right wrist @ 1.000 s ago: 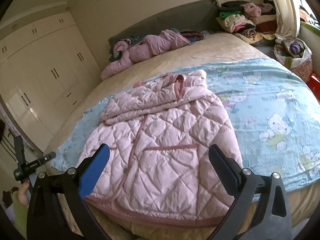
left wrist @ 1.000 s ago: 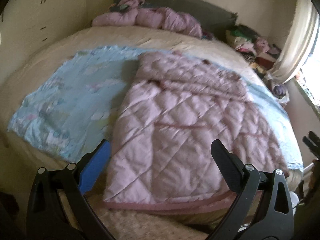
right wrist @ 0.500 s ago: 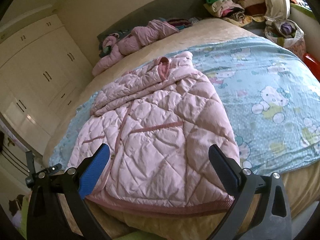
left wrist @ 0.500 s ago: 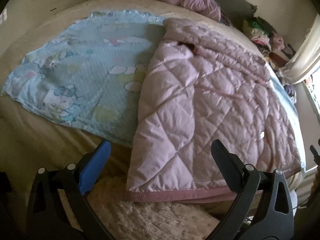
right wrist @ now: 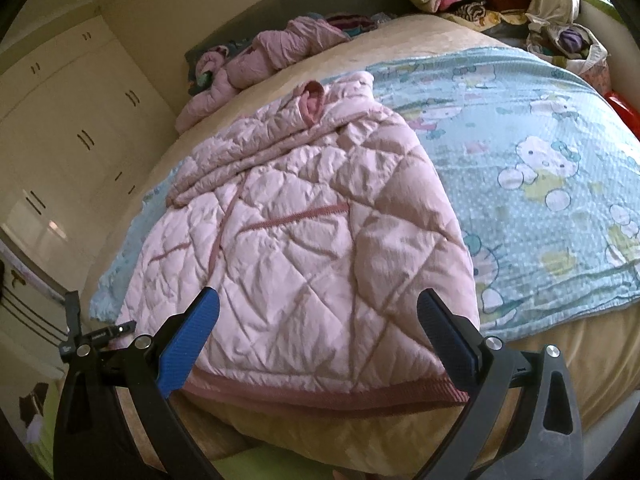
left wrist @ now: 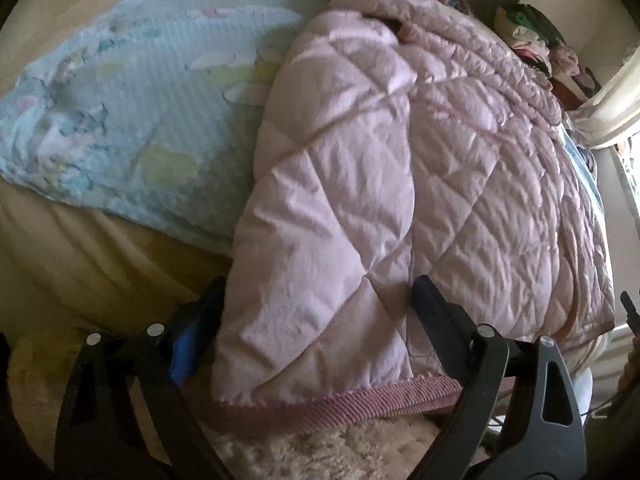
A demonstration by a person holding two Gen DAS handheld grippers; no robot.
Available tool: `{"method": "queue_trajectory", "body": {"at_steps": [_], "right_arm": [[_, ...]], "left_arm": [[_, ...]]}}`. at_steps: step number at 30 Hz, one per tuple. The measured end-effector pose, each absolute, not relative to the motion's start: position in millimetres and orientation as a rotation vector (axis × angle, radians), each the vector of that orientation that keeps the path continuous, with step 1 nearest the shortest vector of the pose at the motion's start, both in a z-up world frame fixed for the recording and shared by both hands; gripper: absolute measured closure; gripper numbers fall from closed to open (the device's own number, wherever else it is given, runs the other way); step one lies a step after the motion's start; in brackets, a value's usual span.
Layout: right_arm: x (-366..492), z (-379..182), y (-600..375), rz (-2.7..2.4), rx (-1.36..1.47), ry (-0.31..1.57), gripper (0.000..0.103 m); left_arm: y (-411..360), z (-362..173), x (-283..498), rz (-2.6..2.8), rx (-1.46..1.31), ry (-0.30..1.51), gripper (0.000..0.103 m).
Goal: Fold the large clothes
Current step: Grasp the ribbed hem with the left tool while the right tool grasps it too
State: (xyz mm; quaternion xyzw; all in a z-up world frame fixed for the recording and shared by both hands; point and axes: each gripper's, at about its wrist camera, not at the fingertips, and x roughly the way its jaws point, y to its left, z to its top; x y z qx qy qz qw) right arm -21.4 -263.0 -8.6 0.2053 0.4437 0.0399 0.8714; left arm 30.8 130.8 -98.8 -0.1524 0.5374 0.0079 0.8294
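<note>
Bedroom light is falling across a wide bed [right wrist: 400, 436] where a blue cartoon blanket [right wrist: 540, 184] is lying under the pink quilted jacket [right wrist: 304, 248], its ribbed hem [left wrist: 340, 400] hanging at the near edge. Reaching in at the jacket's left hem corner, the left tool [left wrist: 316, 312] is straddling the padded edge, its jaws having just been closing, though the pads are not yet pressing the fabric. Over the right half of the hem, the right tool [right wrist: 320, 328] is hovering released, holding nothing. To do this well, each tool should probably be biting deep over the ribbed hem and gathering both layers, so the bulky quilting is not slipping out when lifted. Other pink clothes [right wrist: 256, 64] are sitting near the headboard.
</note>
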Motion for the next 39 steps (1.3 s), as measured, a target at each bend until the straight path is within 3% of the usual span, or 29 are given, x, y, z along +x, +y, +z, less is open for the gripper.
{"method": "queue_trajectory", "body": {"at_steps": [3,4,6,11,16,18,20,22,26,28,30,34,39], "right_arm": [[-23.9,-18.9,-265.7,0.076,0.425,0.964,0.004],[-24.9,-23.1,-267.2,0.072,0.429,0.977,0.004],[-27.2,-28.4,-269.7,0.068,0.432,0.989,0.004],[-34.9,-29.6,-279.7,0.031,0.453,0.972,0.004],[-37.7,-31.7,-294.6,-0.026,0.451,0.988,0.004],[-38.8,-38.6,-297.7,-0.038,0.46,1.006,0.006],[-40.5,-46.4,-299.6,-0.041,0.475,1.022,0.016],[-41.4,-56.3,-300.1,-0.035,0.494,1.052,0.036],[-45.3,-72.1,-303.3,-0.047,0.538,1.082,0.054],[-48.2,-67.0,-302.8,-0.019,0.555,1.05,0.076],[-51.6,-50.6,-297.6,0.028,0.544,0.977,0.084],[-48.9,-14.1,-295.5,0.105,0.568,0.827,0.087],[-31.4,20.2,-298.4,0.162,0.599,0.729,0.087]], "left_arm": [[128.6,-97.6,28.7,0.012,-0.303,1.13,0.021],[127.8,-96.9,27.5,-0.003,-0.307,1.122,0.029],[125.7,-95.6,26.2,-0.004,-0.299,1.11,0.035],[121.2,-80.3,20.3,-0.009,-0.294,1.06,0.072],[115.6,-60.2,19.2,-0.026,-0.284,0.996,0.084],[113.9,-54.2,19.4,-0.031,-0.28,0.976,0.084],[113.2,-50.2,18.4,-0.036,-0.283,0.964,0.084],[113.6,-49.4,17.9,-0.038,-0.287,0.961,0.084],[114.1,-54.8,18.4,-0.038,-0.29,0.974,0.084],[115.5,-57.2,19.0,-0.036,-0.291,0.981,0.083],[117.4,-60.1,19.4,-0.037,-0.297,0.988,0.082],[121.6,-67.0,18.9,-0.035,-0.308,1.006,0.077],[127.4,-77.8,19.0,-0.024,-0.323,1.04,0.058]]}}
